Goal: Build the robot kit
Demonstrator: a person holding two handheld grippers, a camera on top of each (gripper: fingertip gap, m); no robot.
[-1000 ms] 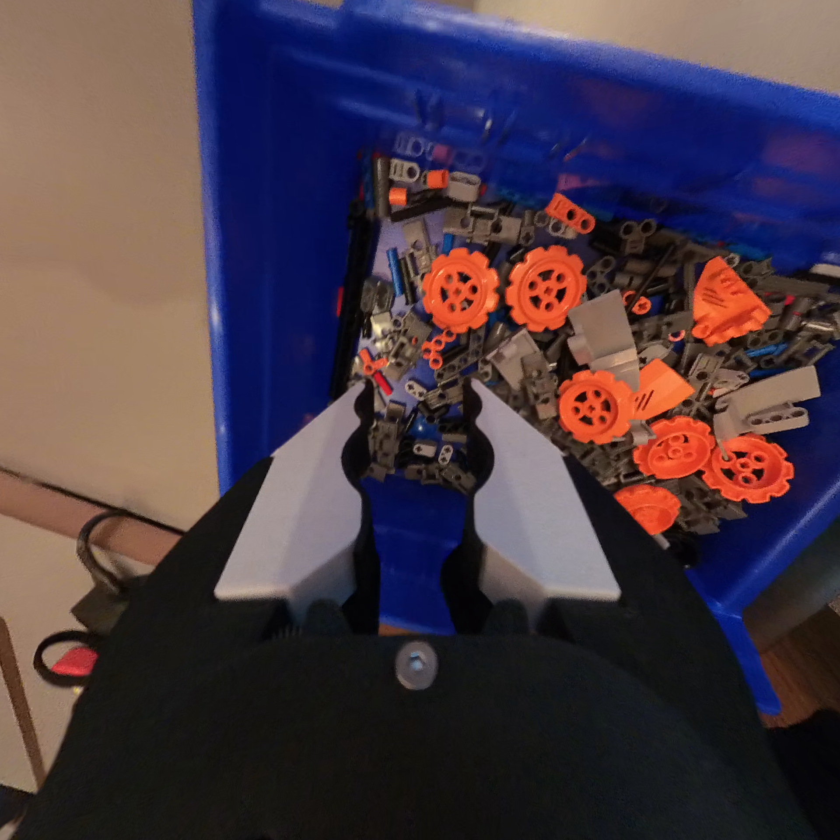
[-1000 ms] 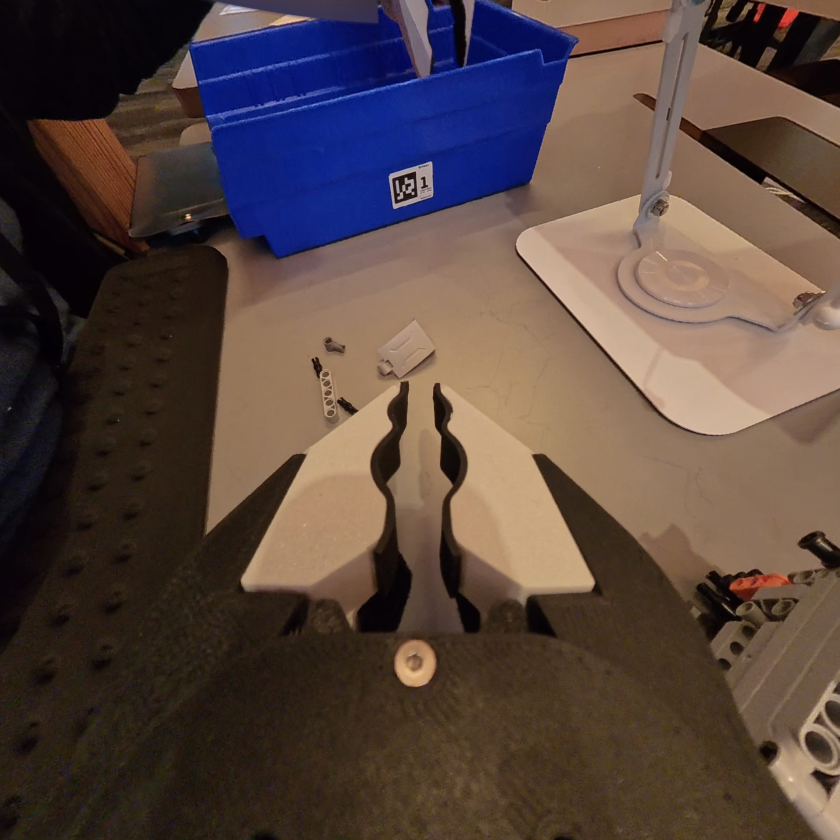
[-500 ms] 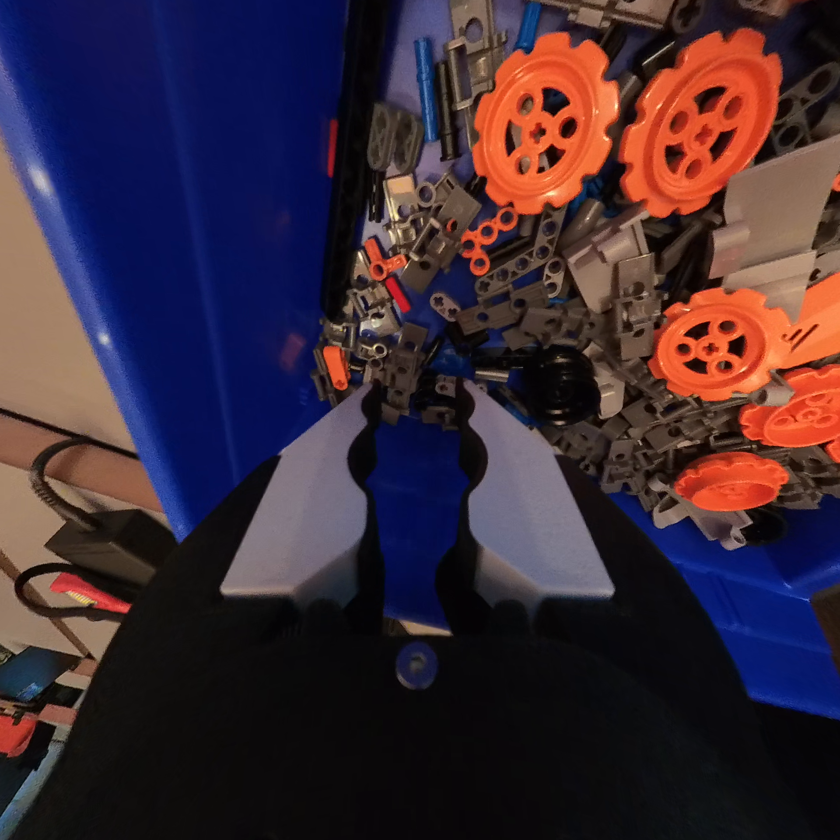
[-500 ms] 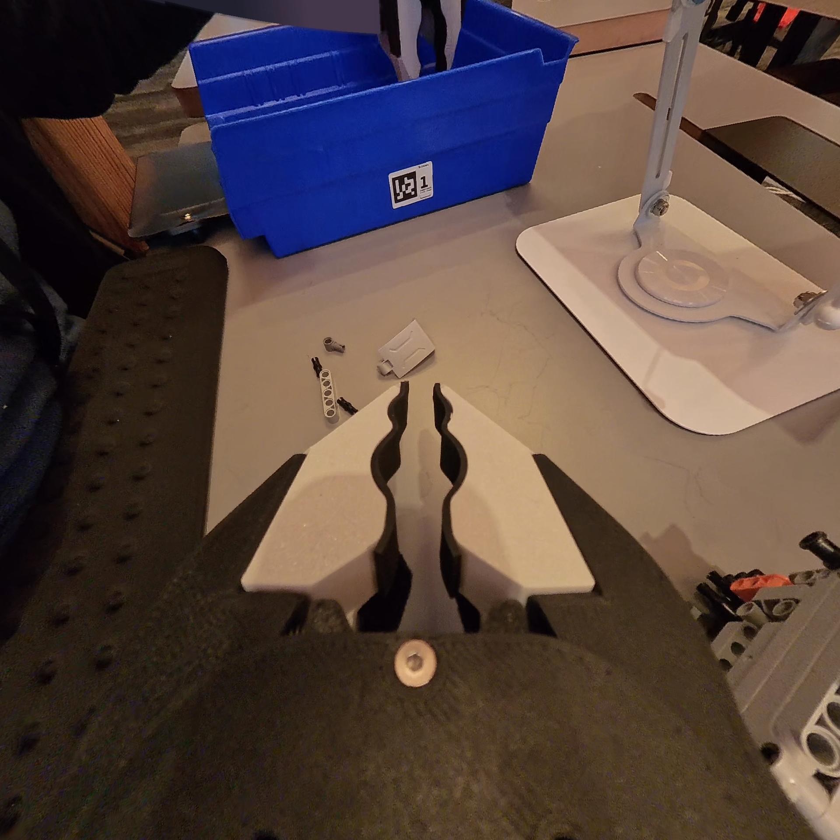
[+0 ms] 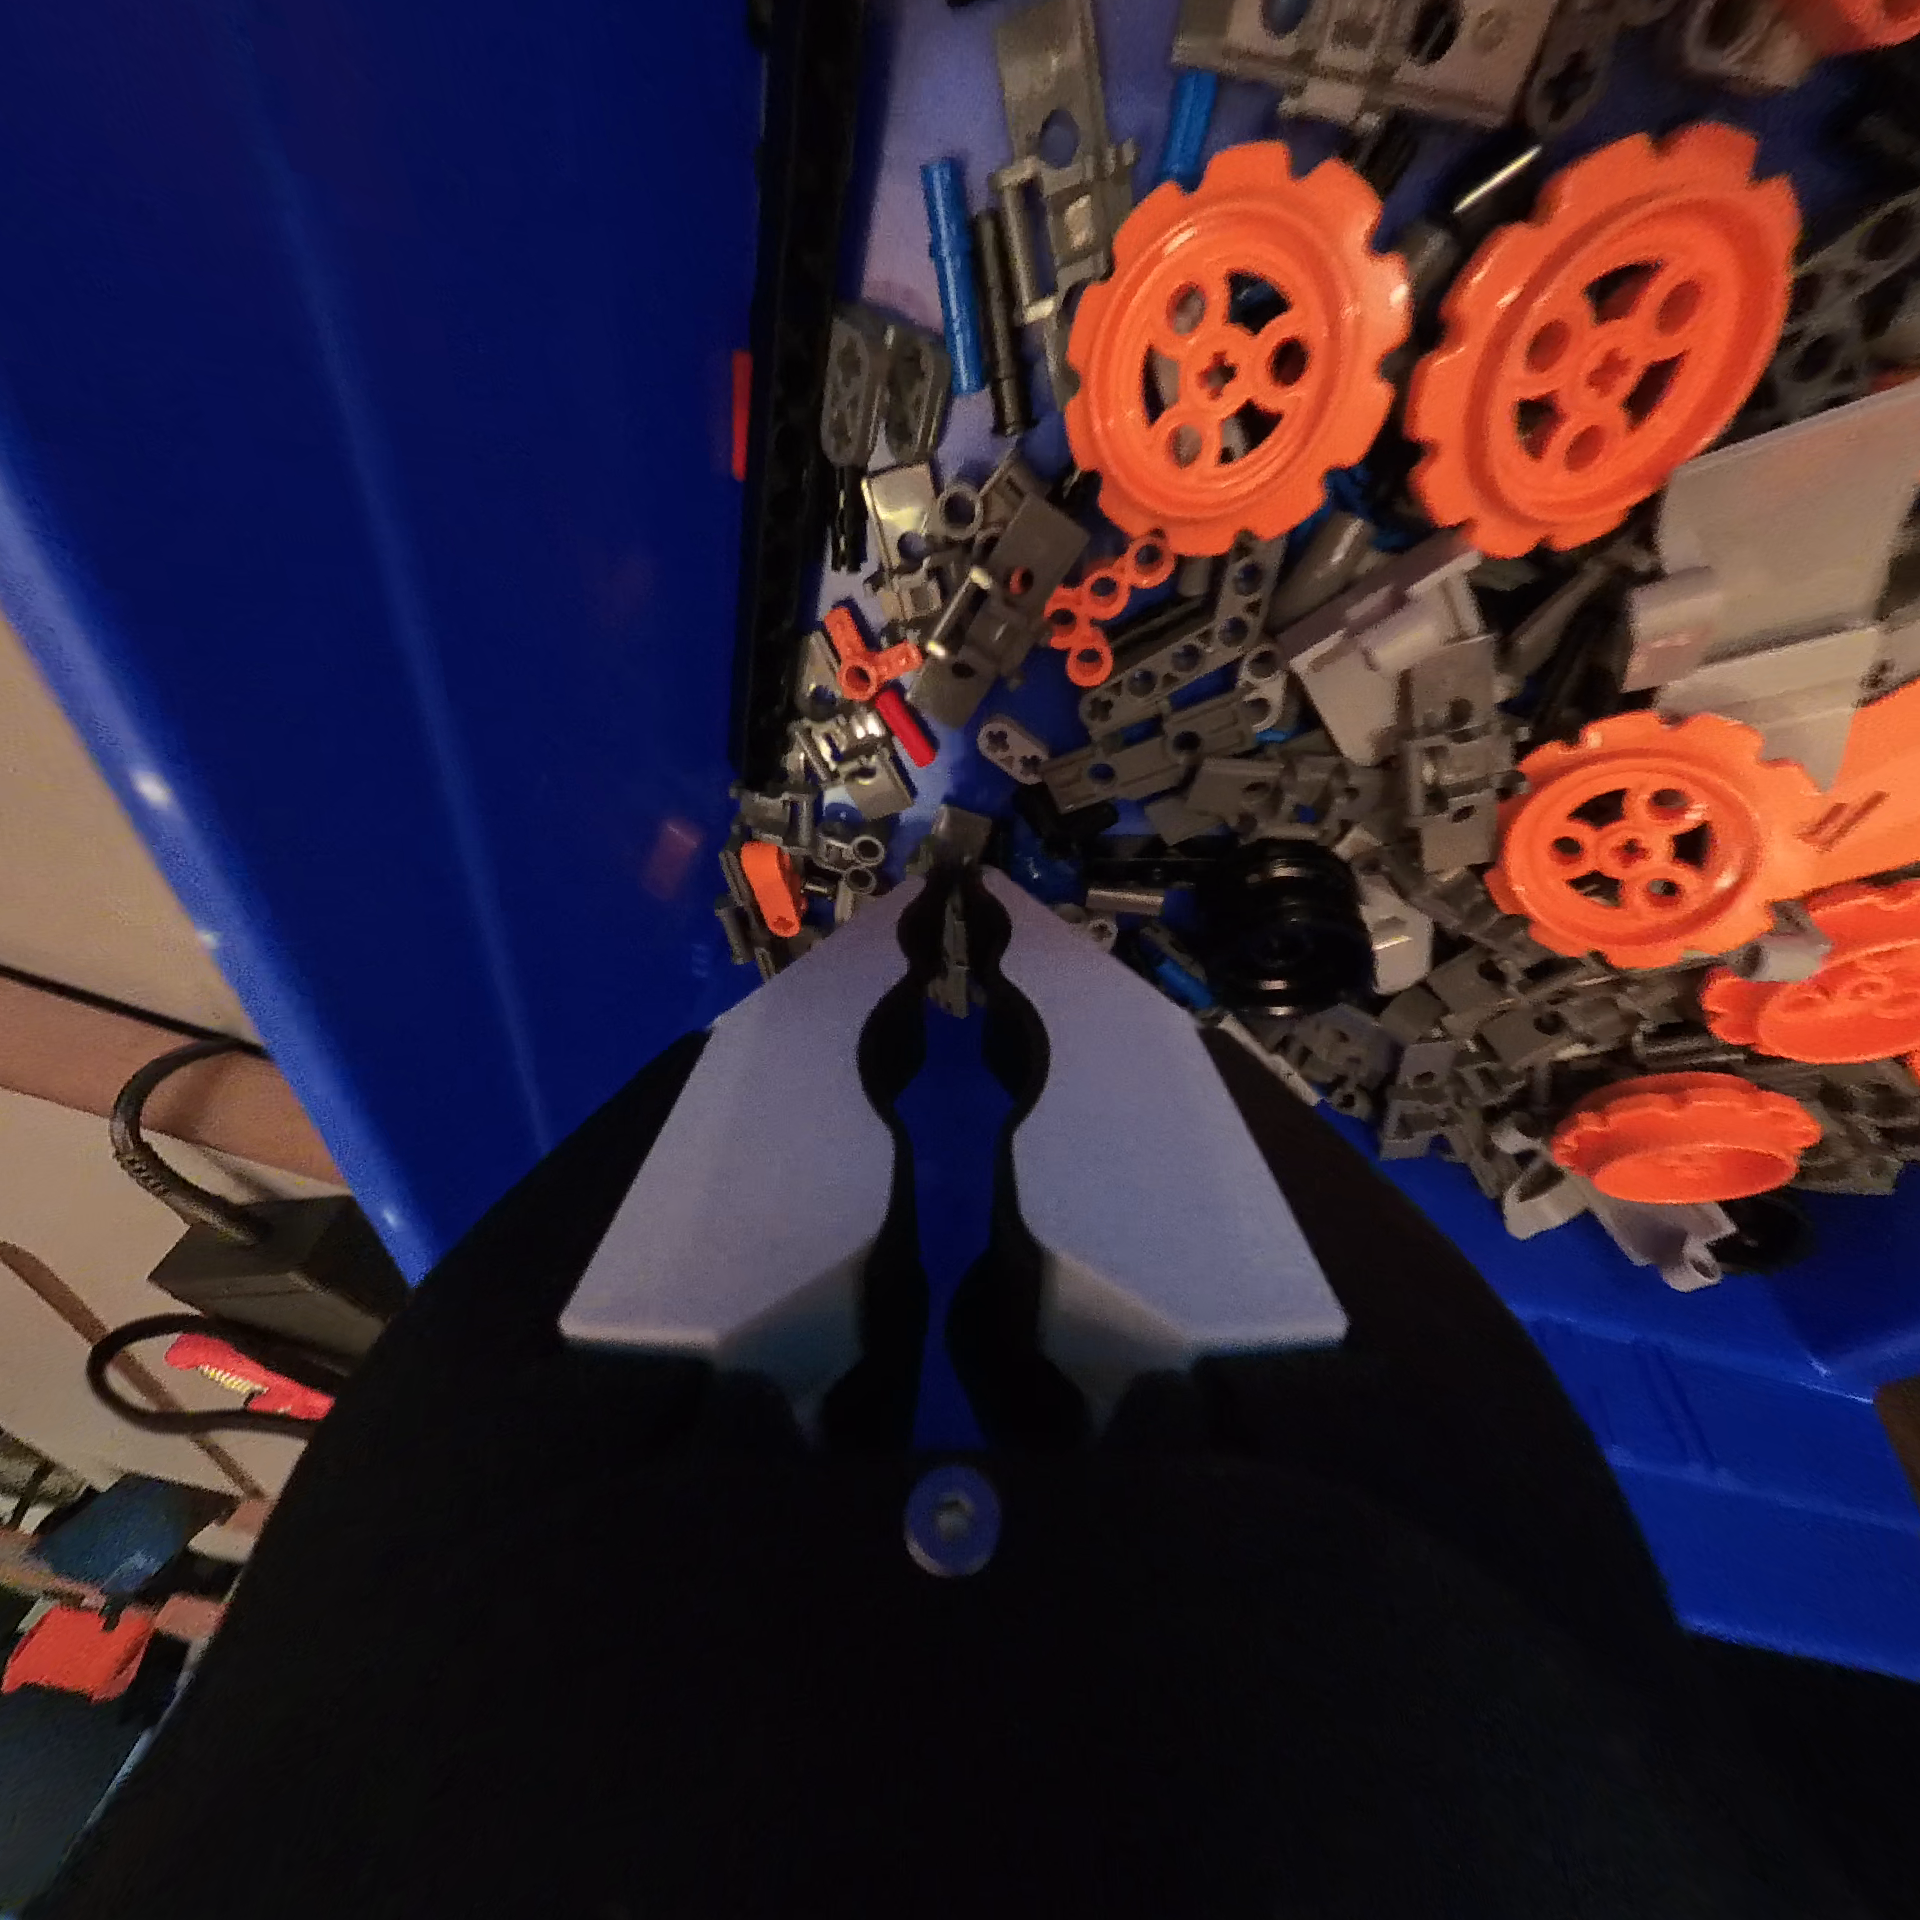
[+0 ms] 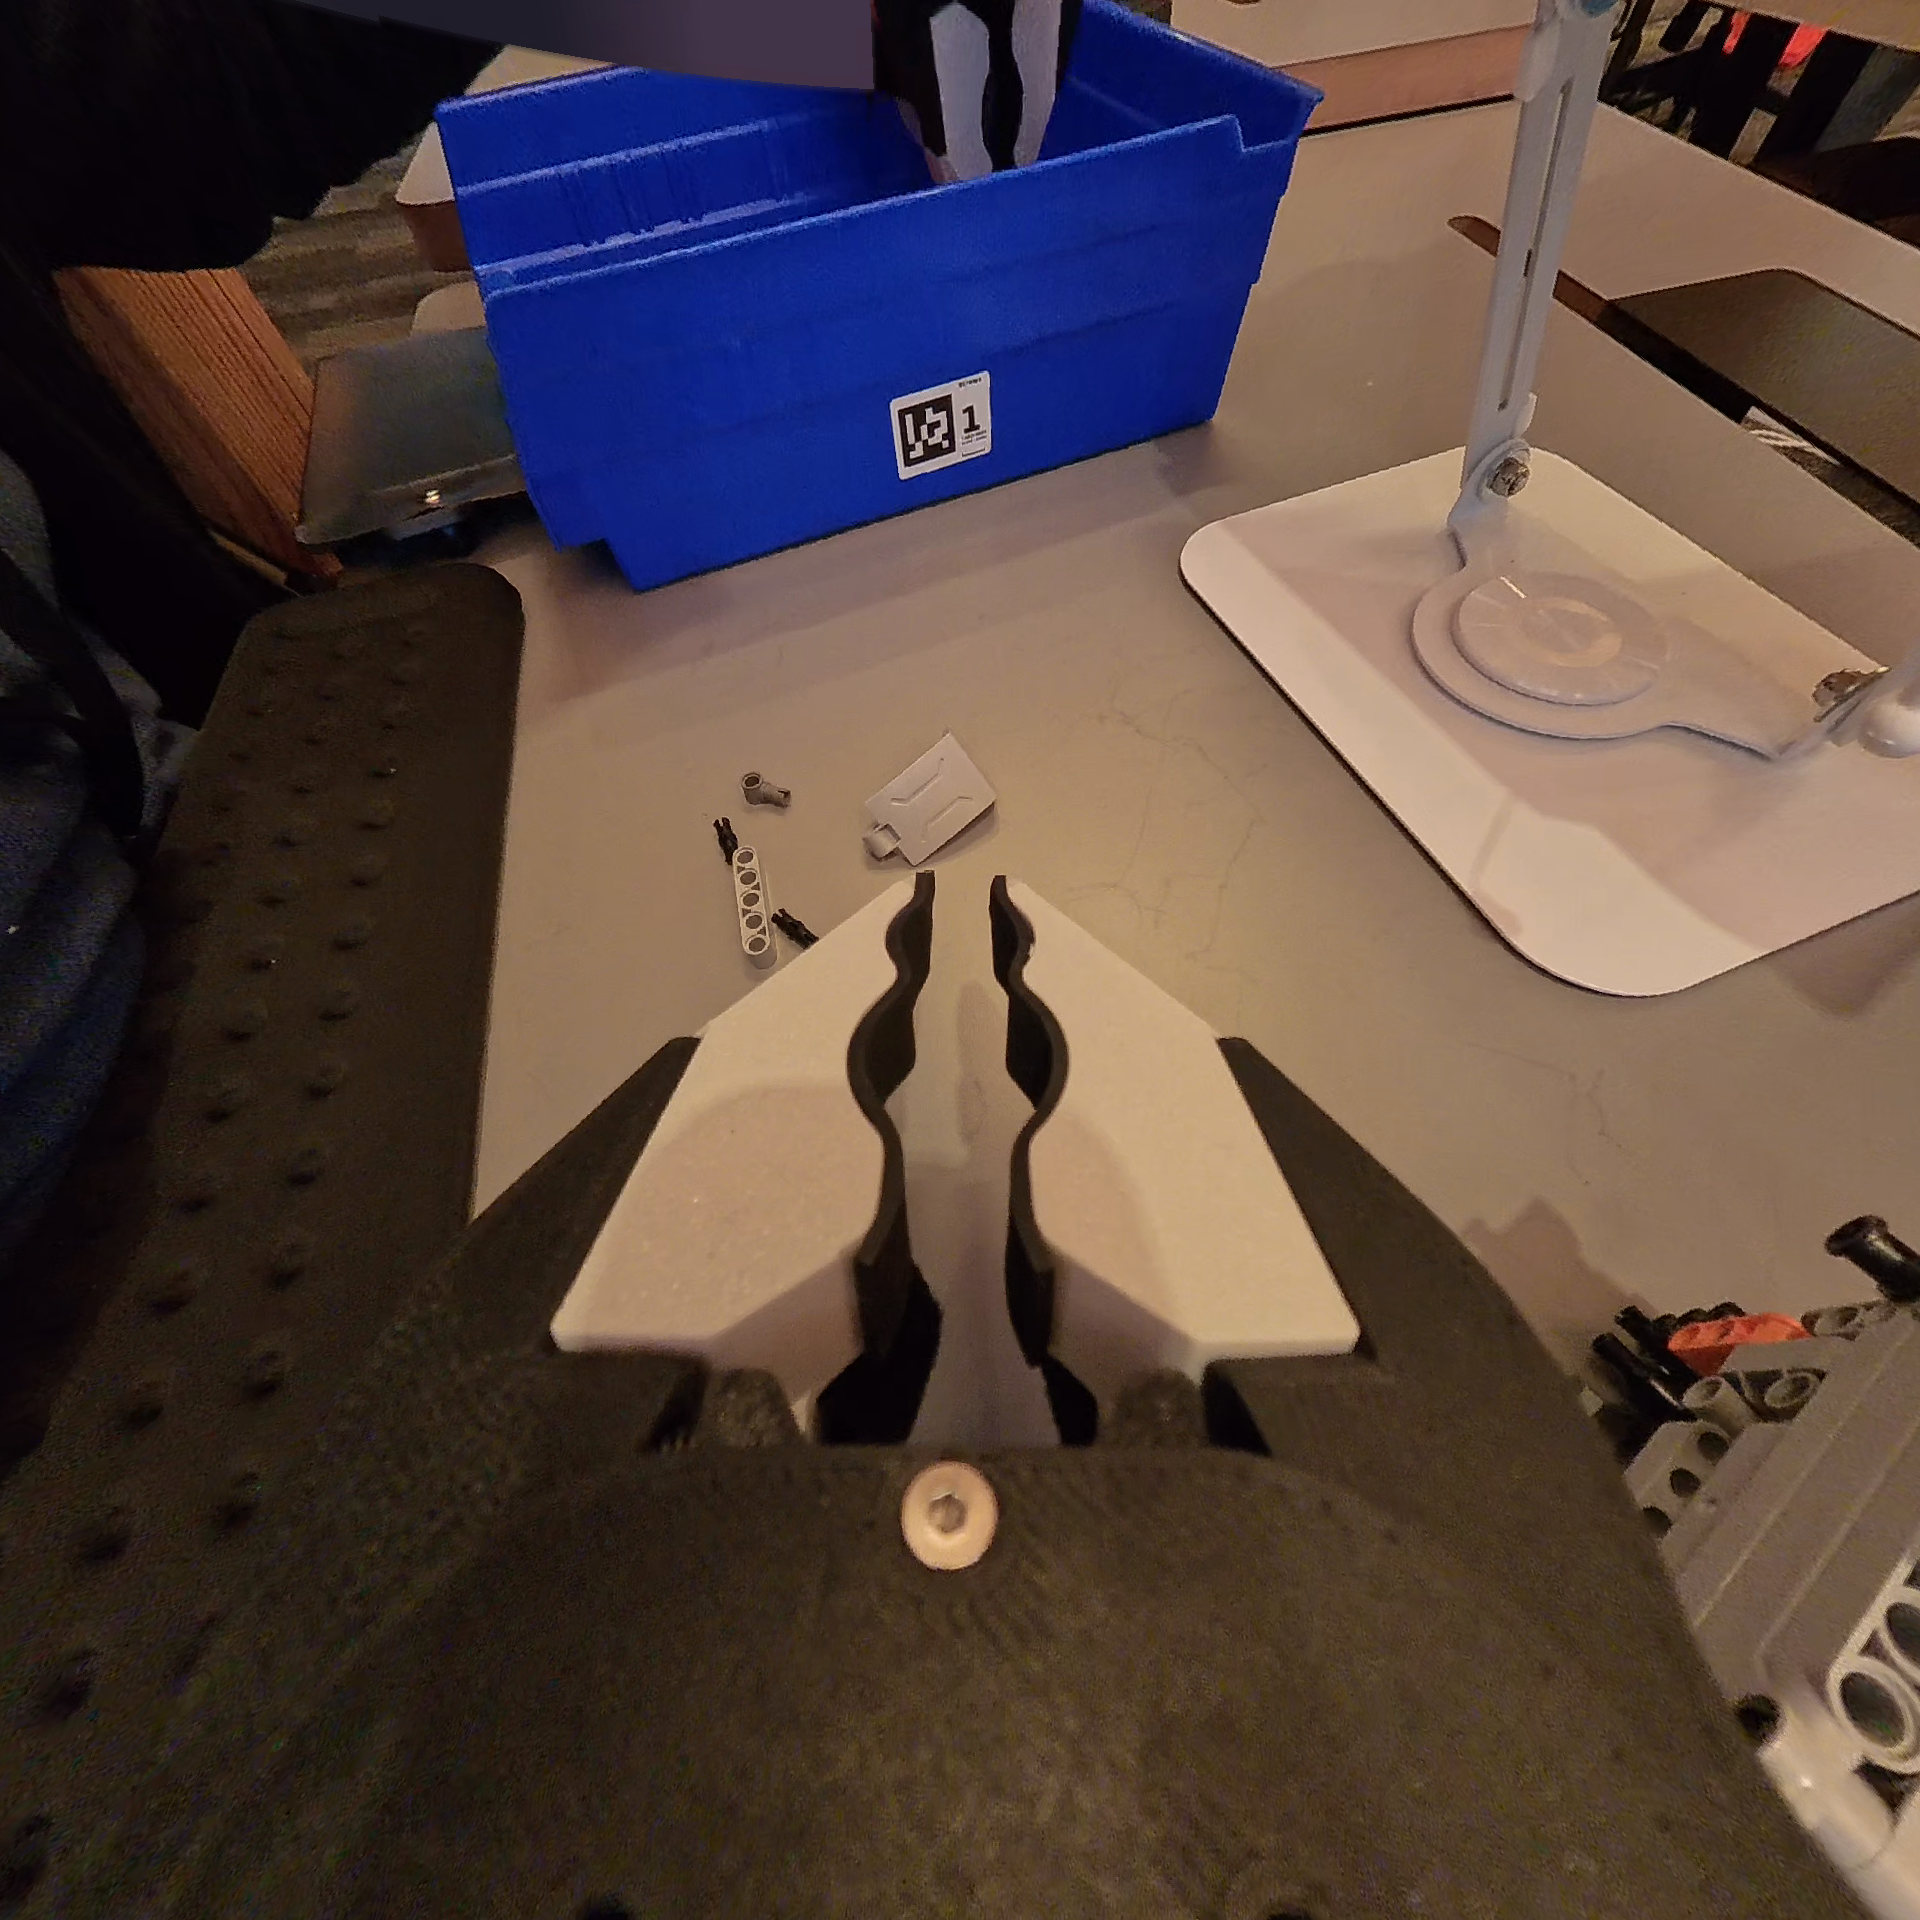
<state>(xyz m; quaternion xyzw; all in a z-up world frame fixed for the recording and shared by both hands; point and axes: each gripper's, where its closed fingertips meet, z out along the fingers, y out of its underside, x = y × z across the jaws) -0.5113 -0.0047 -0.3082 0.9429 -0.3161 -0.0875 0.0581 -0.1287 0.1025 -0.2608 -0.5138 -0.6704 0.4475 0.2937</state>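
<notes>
My left gripper [image 5: 956,896] is down inside the blue bin [image 5: 436,540], shut on a small dark grey brick piece [image 5: 958,940] near the bin's left wall. Around it lies a heap of grey, black and blue pieces with several orange toothed wheels [image 5: 1231,348]. A black wheel [image 5: 1283,925] lies just right of the fingertips. My right gripper [image 6: 961,883] hovers low over the grey table [image 6: 1091,665], slightly open and empty. Just ahead of it lie a light grey panel [image 6: 930,800], a white holed beam [image 6: 753,906] and a small grey connector [image 6: 766,792]. The left gripper also shows in the right wrist view [image 6: 982,94], in the bin [image 6: 831,343].
A white stand base [image 6: 1507,727] with an upright arm stands at the right. A black studded mat [image 6: 301,935] lies at the left. A partly built grey model [image 6: 1766,1455] sits at the lower right. Cables and a black adapter [image 5: 281,1288] lie beyond the bin. My right fingertips sit around 40 centimeters from my left ones. The right gripper is farther from the black wheel [image 5: 1283,925], some 40 centimeters, than the left, some 6 centimeters.
My left gripper has dropped deeper into the bin and shut on a small dark grey piece. The right gripper has stayed where it was.
</notes>
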